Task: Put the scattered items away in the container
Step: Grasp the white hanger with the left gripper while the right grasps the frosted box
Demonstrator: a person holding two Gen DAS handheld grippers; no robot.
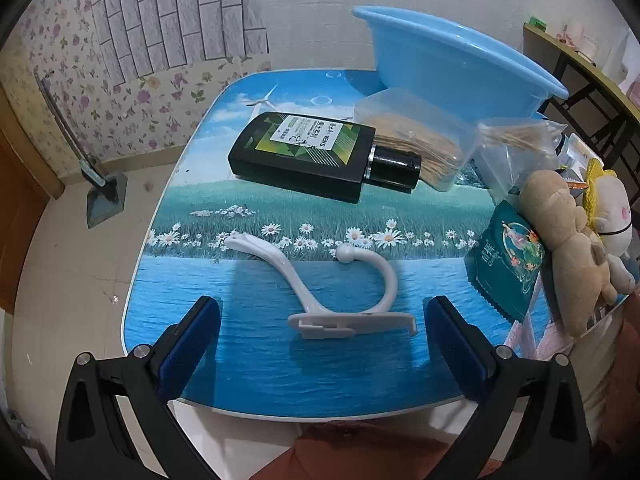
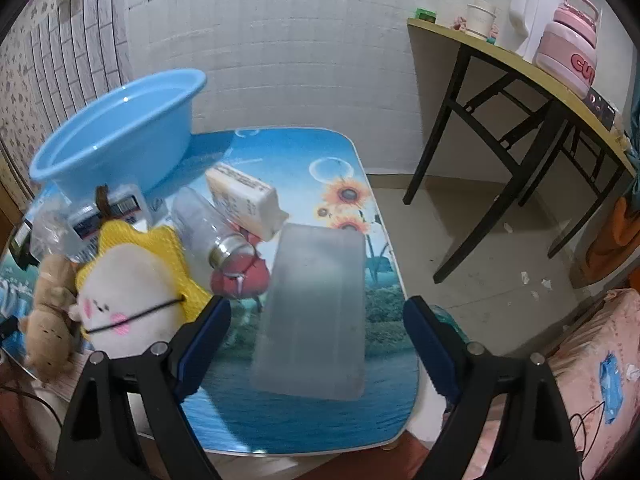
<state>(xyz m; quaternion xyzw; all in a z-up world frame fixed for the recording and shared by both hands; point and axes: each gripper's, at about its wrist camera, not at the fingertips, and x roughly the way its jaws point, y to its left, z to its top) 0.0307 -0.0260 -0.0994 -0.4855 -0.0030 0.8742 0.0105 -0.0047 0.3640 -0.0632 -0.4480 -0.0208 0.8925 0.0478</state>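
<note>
A blue plastic basin (image 1: 448, 56) stands empty at the far side of the picture-printed table (image 1: 248, 352); it also shows in the right wrist view (image 2: 116, 136). My left gripper (image 1: 320, 320) is open, its jaws on either side of a white plastic hook (image 1: 344, 312). Beyond lies a black bottle (image 1: 312, 152) and a clear box of sticks (image 1: 420, 140). My right gripper (image 2: 316, 320) is open around a frosted plastic case (image 2: 316, 312) lying on the table. A white-and-yellow plush (image 2: 132, 296), a brown plush (image 2: 48, 320), a clear bottle (image 2: 208, 228), a white box (image 2: 244, 200) and a red object (image 2: 240, 276) lie to its left.
A green packet (image 1: 508, 256) and plastic bags (image 1: 516, 140) crowd the table's right side. A dustpan (image 1: 104, 196) stands on the floor at left. A side table (image 2: 520, 80) with a pink container (image 2: 568, 52) stands at right. A pink bundle (image 2: 592, 360) lies near the right gripper.
</note>
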